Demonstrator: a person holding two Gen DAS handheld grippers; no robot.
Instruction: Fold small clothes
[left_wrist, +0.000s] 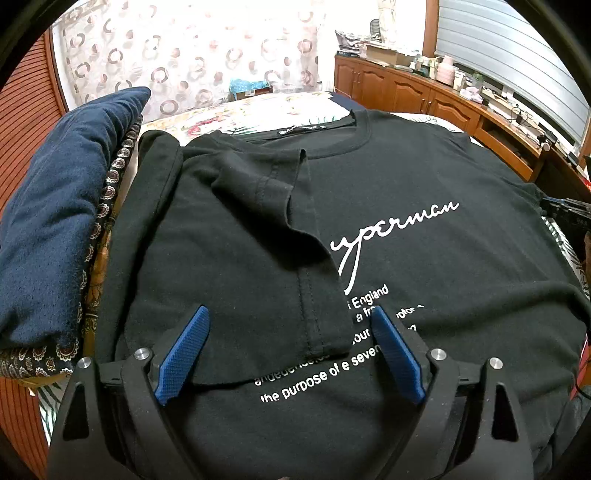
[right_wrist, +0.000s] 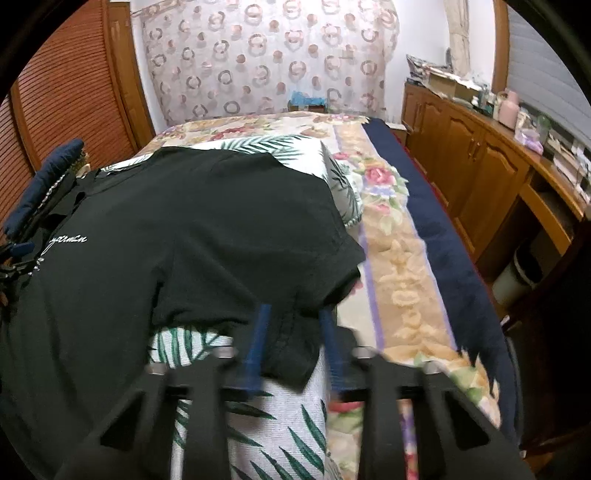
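Observation:
A black T-shirt (left_wrist: 424, 258) with white lettering lies face up on the bed. Its left side and sleeve (left_wrist: 258, 206) are folded inward over the chest. My left gripper (left_wrist: 290, 317) hovers open just above that folded flap, its blue pads wide apart with the flap's lower hem between them and untouched. In the right wrist view the T-shirt (right_wrist: 184, 229) spreads to the left, and its right sleeve (right_wrist: 295, 343) hangs over the cushion's edge. My right gripper (right_wrist: 293, 314), blurred, has its blue fingers close together on the sleeve's hem, with the fabric bunched between them.
The shirt rests on a leaf-print cushion (right_wrist: 258, 424) atop a floral bedspread (right_wrist: 391, 258). A navy blanket (left_wrist: 55, 221) lies beside the shirt's left. Wooden cabinets (right_wrist: 480, 166) with clutter line the right wall. A patterned curtain (right_wrist: 258, 55) hangs behind the bed.

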